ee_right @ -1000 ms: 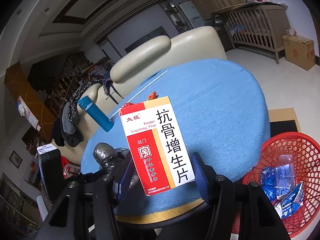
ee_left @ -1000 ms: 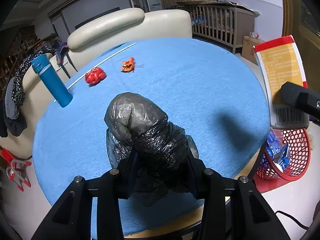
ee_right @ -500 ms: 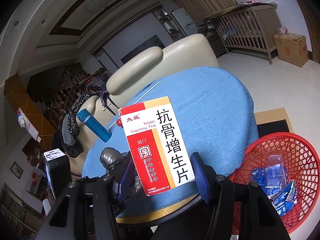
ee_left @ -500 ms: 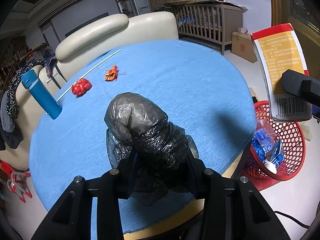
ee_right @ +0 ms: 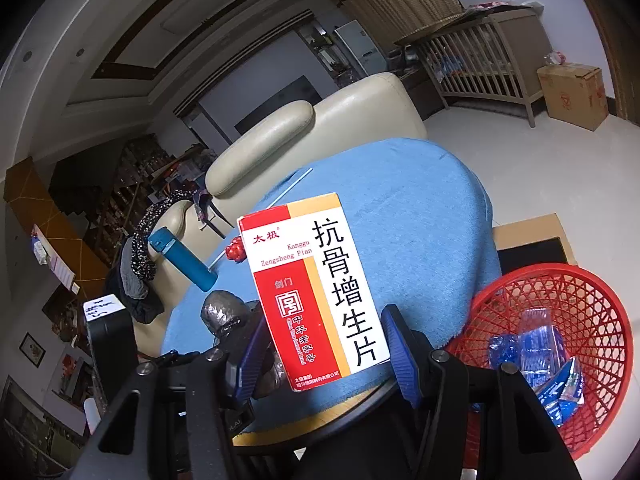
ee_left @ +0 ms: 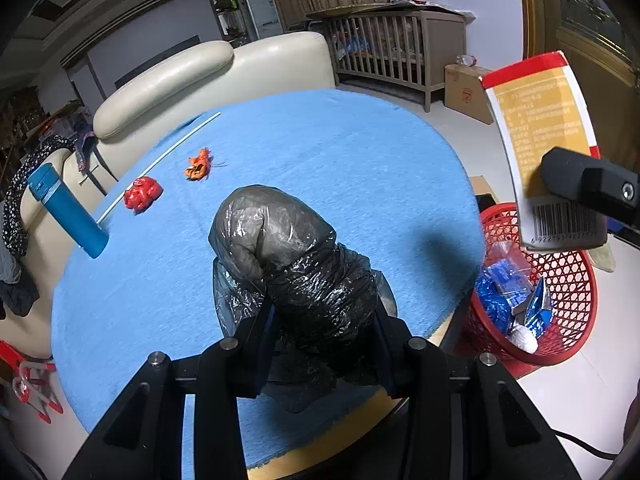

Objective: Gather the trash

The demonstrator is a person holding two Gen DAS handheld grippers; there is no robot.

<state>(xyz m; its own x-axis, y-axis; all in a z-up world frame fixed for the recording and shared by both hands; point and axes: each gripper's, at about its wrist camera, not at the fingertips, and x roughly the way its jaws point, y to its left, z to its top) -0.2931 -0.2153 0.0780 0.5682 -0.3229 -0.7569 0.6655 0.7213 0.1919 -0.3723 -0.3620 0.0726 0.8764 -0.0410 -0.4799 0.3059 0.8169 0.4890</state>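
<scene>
Carrying trash | our left gripper point(ee_left: 322, 330) clamped the black bag point(ee_left: 296, 264), right gripper point(ee_right: 326, 354) gripped the medicine box point(ee_right: 316, 292) | both drifted off the worktop point(ee_left: 360, 168) toward the red basket point(ee_left: 576, 280), drop seemed next

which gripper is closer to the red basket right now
Right. The right gripper, clamping the medicine box, hangs almost over the red basket; the left gripper, clamping the black bag, is farther back over the table.

Blue-clothed round table point(ee_left: 360, 160): bottle point(ee_left: 66, 210), white rod point(ee_left: 160, 162), perhaps two wrappers point(ee_left: 143, 198).
</scene>
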